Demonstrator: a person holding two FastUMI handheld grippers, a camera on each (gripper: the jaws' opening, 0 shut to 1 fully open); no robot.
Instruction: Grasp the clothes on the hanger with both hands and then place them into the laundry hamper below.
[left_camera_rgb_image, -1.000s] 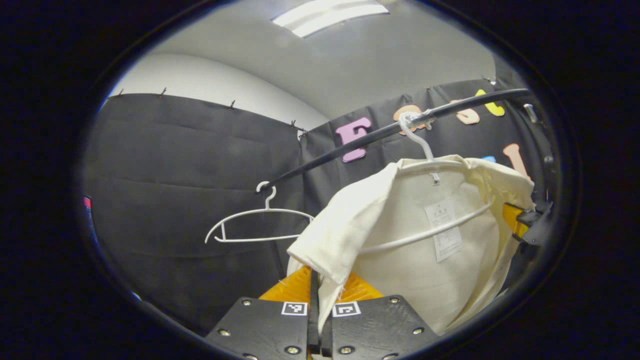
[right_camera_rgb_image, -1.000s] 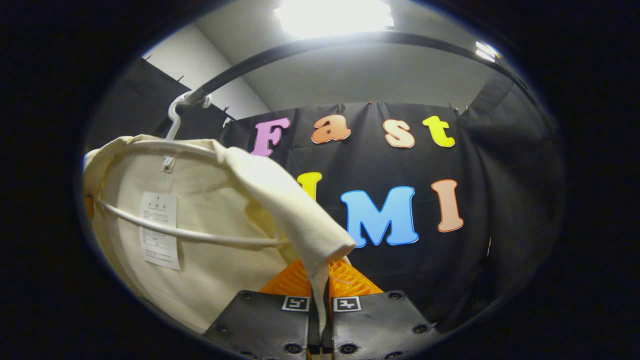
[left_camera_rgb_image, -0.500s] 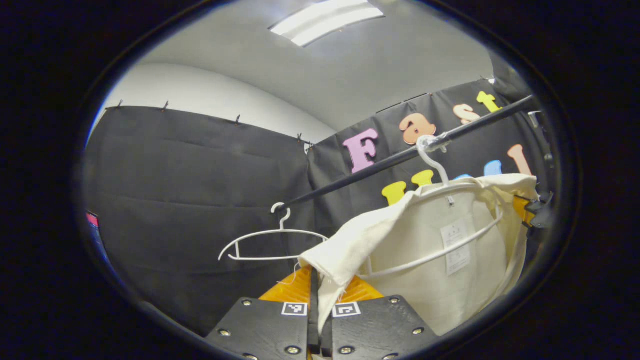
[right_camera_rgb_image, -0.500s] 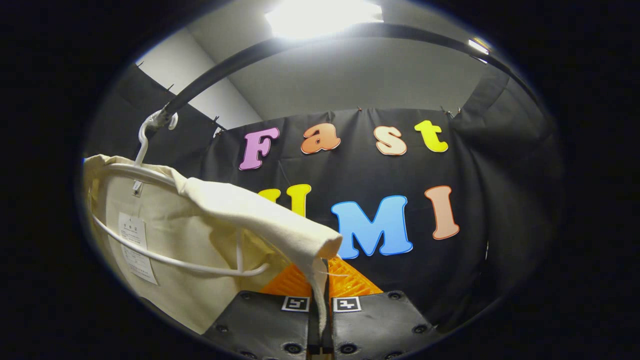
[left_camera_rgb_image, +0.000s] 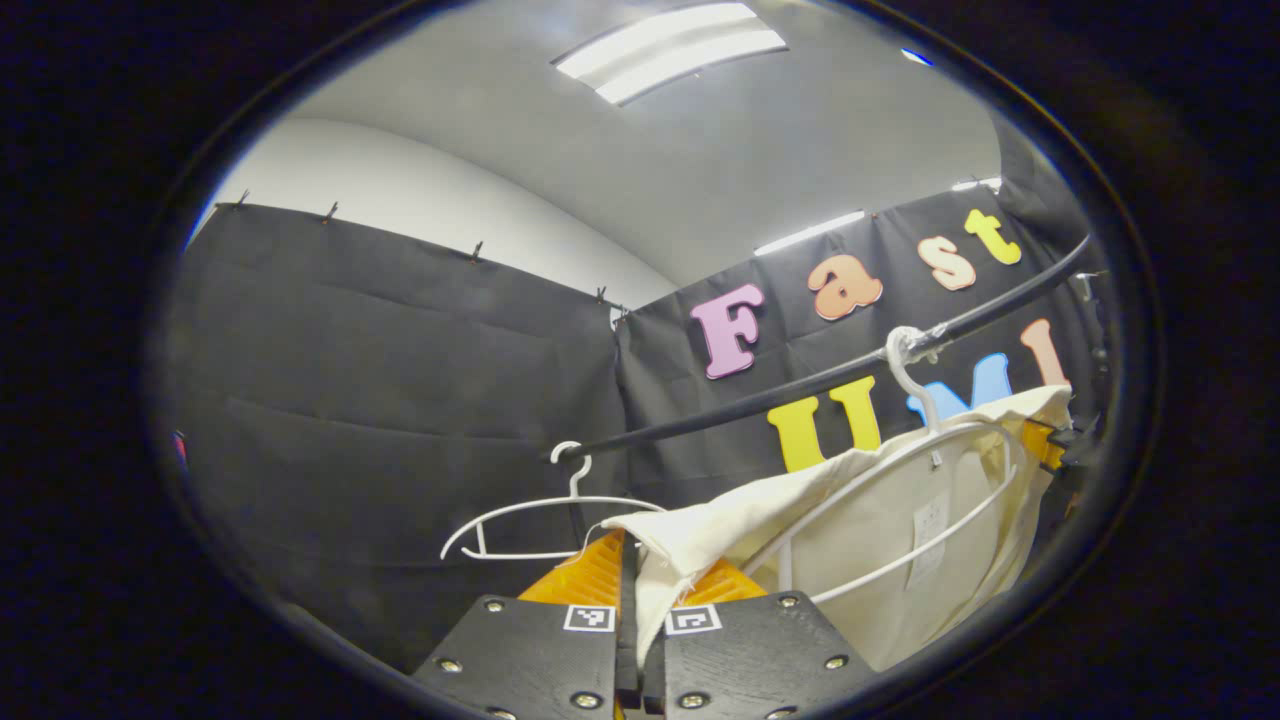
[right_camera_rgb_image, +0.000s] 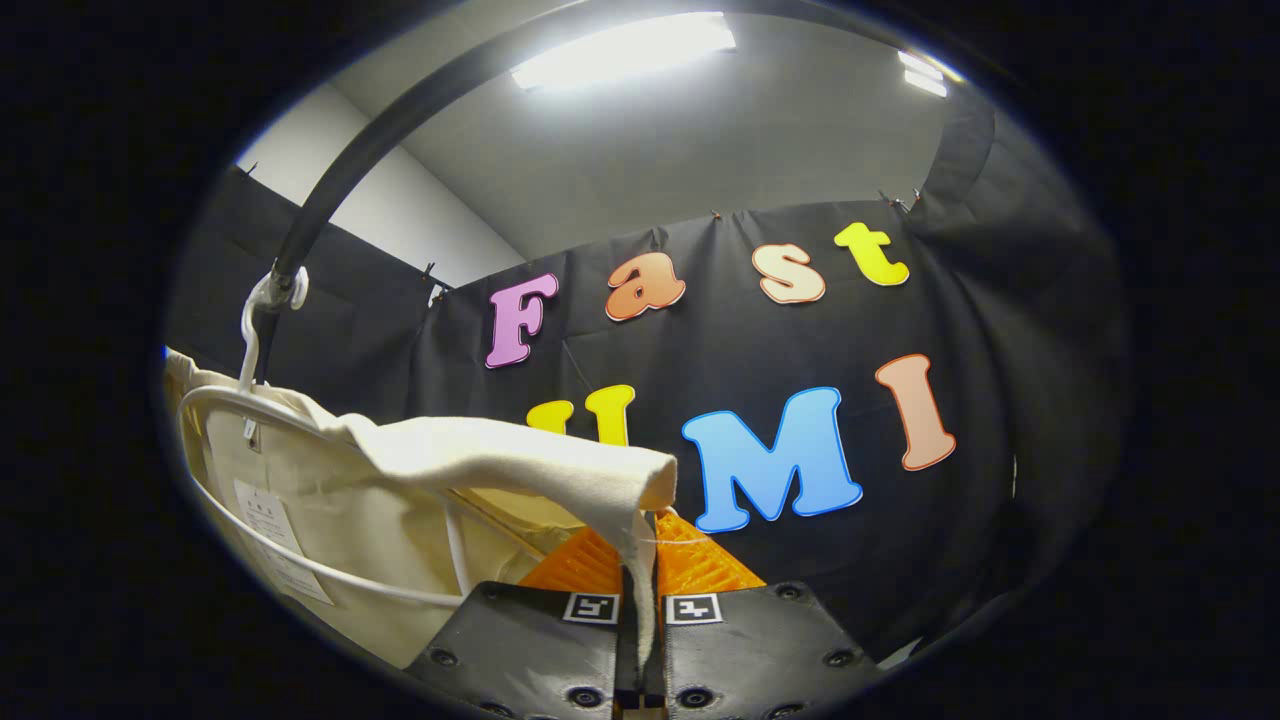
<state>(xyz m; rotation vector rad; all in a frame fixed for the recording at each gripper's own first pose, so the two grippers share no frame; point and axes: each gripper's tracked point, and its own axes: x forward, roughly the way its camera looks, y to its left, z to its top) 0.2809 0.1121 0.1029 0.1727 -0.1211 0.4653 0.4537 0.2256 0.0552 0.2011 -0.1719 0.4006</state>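
Two grippers hold the cream fabric garment, one at each shoulder edge, so we judge the grasping step complete and the removal from the hanger in hand. We see the left gripper with its jaws closed on a folded corner of cloth that runs down between the fingers. We see the right gripper closed in the same way on the opposite corner, with a strip of cloth pinched in the gap.

The garment hangs on a white wire hanger, whose hook sits on the black rail. In the left gripper view, the hanger's near arm stands partly bare where the shoulder is drawn off it. In the right gripper view, the hanger shows its lower bar across the cloth. A second, empty white hanger hangs further along the rail.

Next, we judge that both shoulders must clear the hanger ends together before we lower the garment. An uneven pull could snag the collar or unhook the hanger.
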